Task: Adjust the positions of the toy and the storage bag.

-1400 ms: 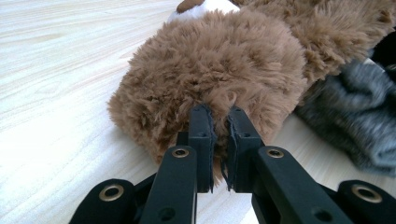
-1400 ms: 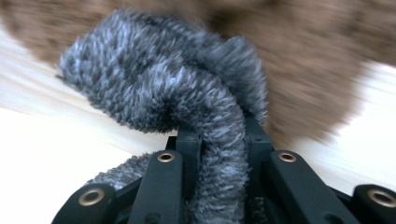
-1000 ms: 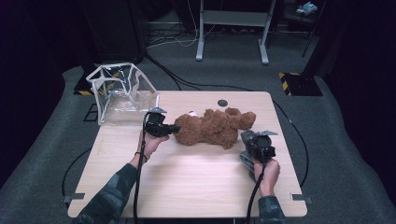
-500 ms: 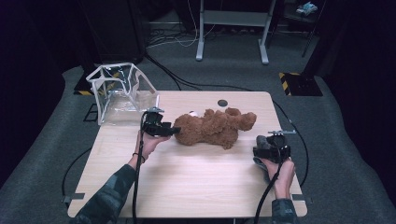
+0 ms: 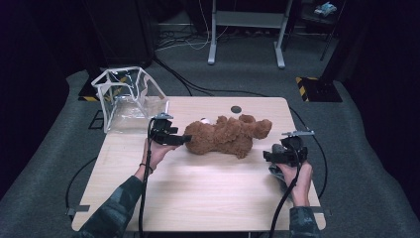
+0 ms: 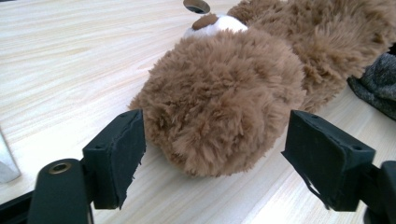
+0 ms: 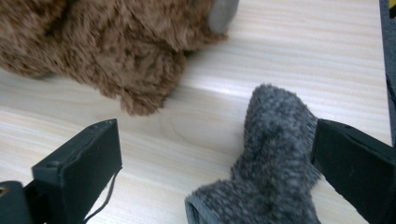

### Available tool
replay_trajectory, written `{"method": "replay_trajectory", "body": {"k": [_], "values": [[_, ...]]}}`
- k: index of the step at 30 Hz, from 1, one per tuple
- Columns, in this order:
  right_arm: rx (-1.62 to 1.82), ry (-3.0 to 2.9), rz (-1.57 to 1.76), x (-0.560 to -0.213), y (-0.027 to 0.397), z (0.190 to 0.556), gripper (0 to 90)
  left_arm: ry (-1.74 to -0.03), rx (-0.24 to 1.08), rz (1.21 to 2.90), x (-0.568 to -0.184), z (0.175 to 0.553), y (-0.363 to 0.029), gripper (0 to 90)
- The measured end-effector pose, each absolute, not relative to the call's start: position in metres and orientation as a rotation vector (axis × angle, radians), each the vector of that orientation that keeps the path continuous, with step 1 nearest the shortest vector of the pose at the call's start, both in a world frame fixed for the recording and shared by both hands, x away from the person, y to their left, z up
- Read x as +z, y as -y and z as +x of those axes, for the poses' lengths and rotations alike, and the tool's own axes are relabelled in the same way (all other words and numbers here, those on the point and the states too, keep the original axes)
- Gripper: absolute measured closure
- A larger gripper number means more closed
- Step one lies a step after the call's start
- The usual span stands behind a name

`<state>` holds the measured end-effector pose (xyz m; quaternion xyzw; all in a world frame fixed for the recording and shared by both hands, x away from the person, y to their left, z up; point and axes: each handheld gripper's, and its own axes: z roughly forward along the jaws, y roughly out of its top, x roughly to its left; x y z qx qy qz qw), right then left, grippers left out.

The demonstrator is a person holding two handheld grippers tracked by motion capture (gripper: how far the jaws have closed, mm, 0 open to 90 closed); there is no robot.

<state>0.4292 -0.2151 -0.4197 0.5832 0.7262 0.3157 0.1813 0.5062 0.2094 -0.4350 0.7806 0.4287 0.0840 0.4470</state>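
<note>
A brown teddy bear (image 5: 228,135) lies on its side in the middle of the wooden table (image 5: 198,193). My left gripper (image 5: 182,140) points at the bear's left end. Its jaws have just been opening and stand open around a rounded furry part of the bear (image 6: 219,102), with the pads off the fur. My right gripper (image 5: 270,155) hovers near the table's right edge. Its jaws have also just been opening and stand open. A grey fuzzy sock (image 7: 273,158) lies between them, leaning towards the right jaw. The bear's paw (image 7: 140,84) lies just beyond.
A clear plastic bag with white edging (image 5: 130,99) stands at the table's back left corner. A dark round grommet (image 5: 236,109) sits in the tabletop behind the bear. Cables trail from both grippers over the near edge. A metal stand (image 5: 245,29) is on the floor beyond.
Both grippers were shut and are open now. The right hand has shifted a little to the right and up, away from the bear. The left hand has stayed put.
</note>
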Motion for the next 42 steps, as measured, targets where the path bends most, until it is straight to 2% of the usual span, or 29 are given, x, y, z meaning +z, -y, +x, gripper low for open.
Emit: {"method": "replay_trajectory", "body": {"k": [12, 21, 23, 25, 26, 27, 29, 31, 35, 39, 42], "values": [[0.919, -2.100, 1.620, -0.414, 0.201, 0.456, 0.0, -1.078, 0.185, 1.973, -0.439, 0.516, -0.194, 17.4], [0.902, -2.148, 1.616, -0.401, 0.186, 0.492, 0.1, -1.079, 0.150, 2.006, -0.445, 0.521, -0.189, 20.8], [0.896, -2.150, 1.621, -0.401, 0.186, 0.499, 2.6, -1.072, 0.129, 2.016, -0.447, 0.523, -0.187, 22.0], [0.877, -2.165, 1.628, -0.402, 0.187, 0.507, 8.4, -1.070, 0.117, 2.021, -0.449, 0.524, -0.185, 26.1], [0.884, -2.179, 1.629, -0.403, 0.187, 0.511, 15.0, -1.061, 0.107, 2.022, -0.451, 0.525, -0.185, 28.5], [0.894, -2.183, 1.641, -0.404, 0.187, 0.513, 16.1, -1.069, 0.103, 2.028, -0.452, 0.525, -0.184, 32.7], [0.915, -2.187, 1.650, -0.407, 0.187, 0.516, 28.1, -1.062, 0.116, 2.031, -0.455, 0.525, -0.184, 37.2], [0.862, -2.196, 1.645, -0.410, 0.185, 0.519, 36.5, -1.066, 0.111, 2.030, -0.456, 0.526, -0.185, 43.9], [0.883, -2.205, 1.649, -0.416, 0.185, 0.521, 56.6, -1.030, 0.128, 2.065, -0.458, 0.528, -0.185, 63.7], [0.895, -2.189, 1.612, -0.415, 0.182, 0.516, 66.4, -1.011, 0.169, 2.055, -0.455, 0.526, -0.184, 72.0], [0.914, -2.132, 1.578, -0.407, 0.181, 0.510, 68.0, -0.994, 0.211, 2.029, -0.449, 0.524, -0.183, 73.7]]}}
